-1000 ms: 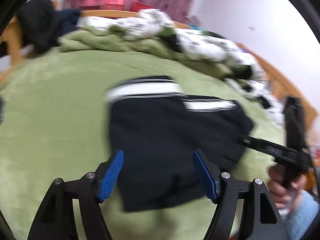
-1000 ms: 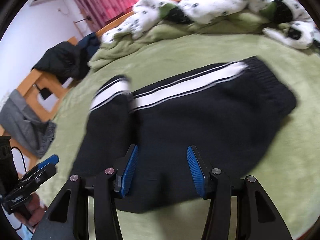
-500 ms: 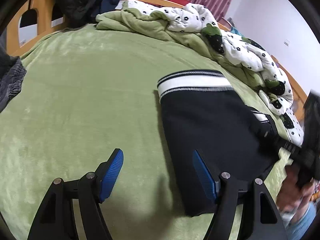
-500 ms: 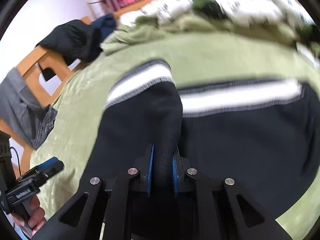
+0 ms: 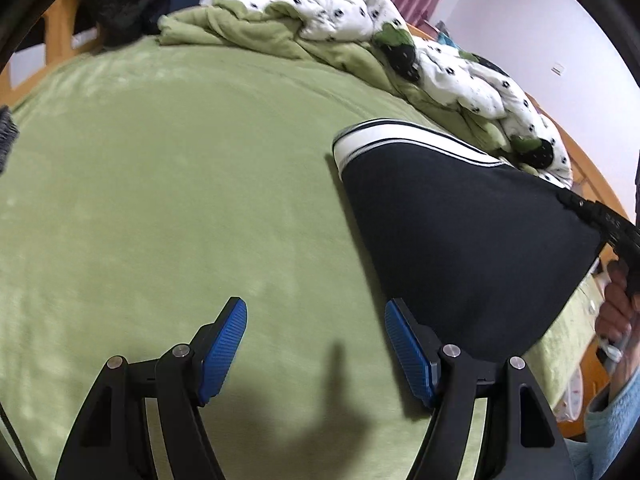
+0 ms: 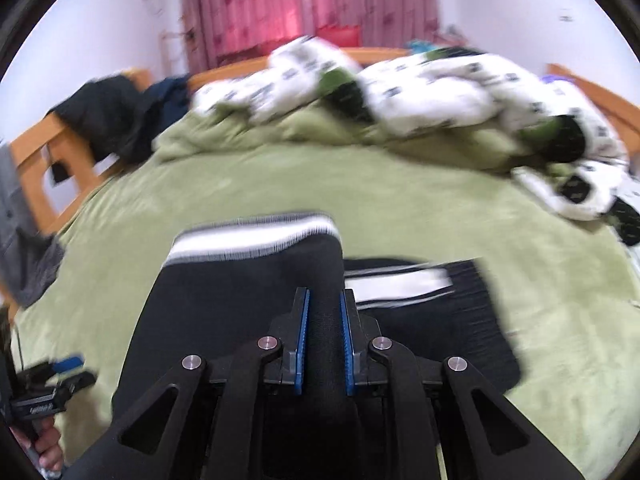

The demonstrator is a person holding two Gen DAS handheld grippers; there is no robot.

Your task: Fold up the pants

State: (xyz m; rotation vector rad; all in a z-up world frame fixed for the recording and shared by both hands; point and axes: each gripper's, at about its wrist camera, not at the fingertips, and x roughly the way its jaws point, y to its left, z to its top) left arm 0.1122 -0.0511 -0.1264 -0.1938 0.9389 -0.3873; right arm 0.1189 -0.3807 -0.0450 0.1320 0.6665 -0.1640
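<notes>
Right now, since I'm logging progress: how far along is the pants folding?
Partly done: the black pants already lie doubled on the green bed. In hand: the right gripper, jaws just closing, pinches a fold. Left: laying it flat; the left gripper is open, empty.

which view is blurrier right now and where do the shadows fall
Right wrist view: motion-smeared, the white spotted quilt and the black pants with white stripes streaked, only the right gripper sharp. Left wrist view: mostly crisp, fisheye-bent at the rim, the left gripper casting a soft dark shadow on the green blanket.
</notes>
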